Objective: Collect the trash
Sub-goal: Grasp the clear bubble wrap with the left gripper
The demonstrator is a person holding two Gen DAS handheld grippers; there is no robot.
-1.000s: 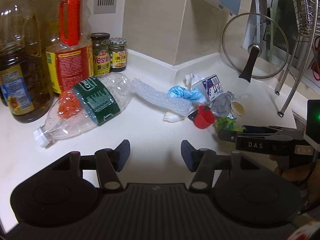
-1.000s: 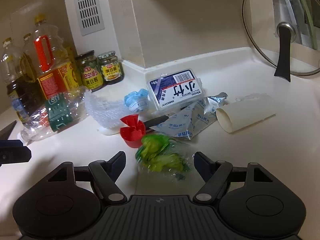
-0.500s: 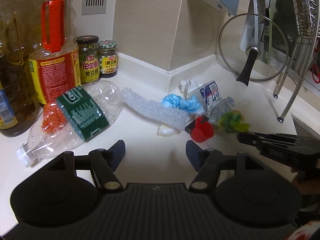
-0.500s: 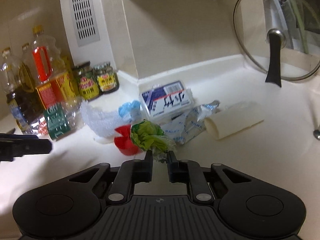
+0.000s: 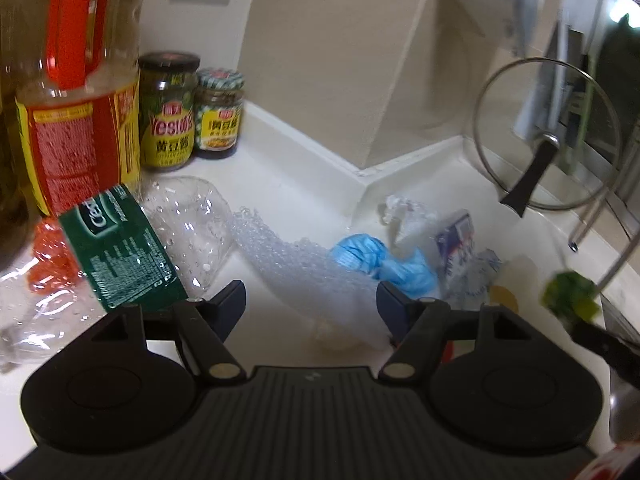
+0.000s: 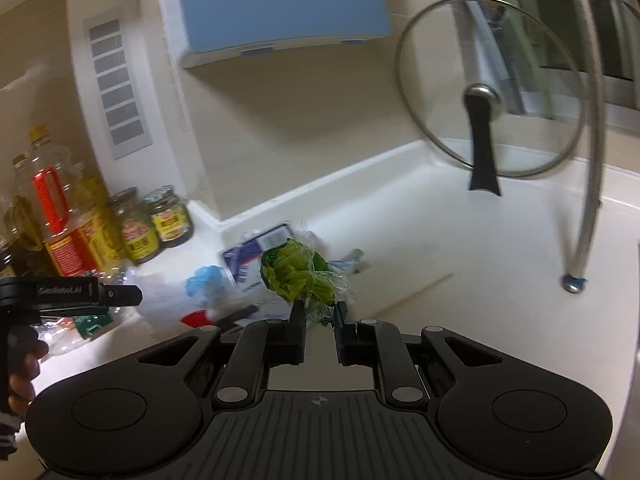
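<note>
R gripper [image 6: 319, 311]: my jaws clamped on green crumpled wrapper [image 6: 298, 276], held above tabletop [image 6: 440, 240] | L gripper [image 5: 311, 300]: jaws apart over bubble wrap [image 5: 304, 264], holding nothing | trash pile half hidden behind wrapper, blurred; crushed bottle [image 5: 120, 248] cut off at left

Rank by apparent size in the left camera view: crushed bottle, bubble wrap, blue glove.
1. crushed bottle, partly hidden and nearest, so maybe flattered
2. bubble wrap
3. blue glove
</note>
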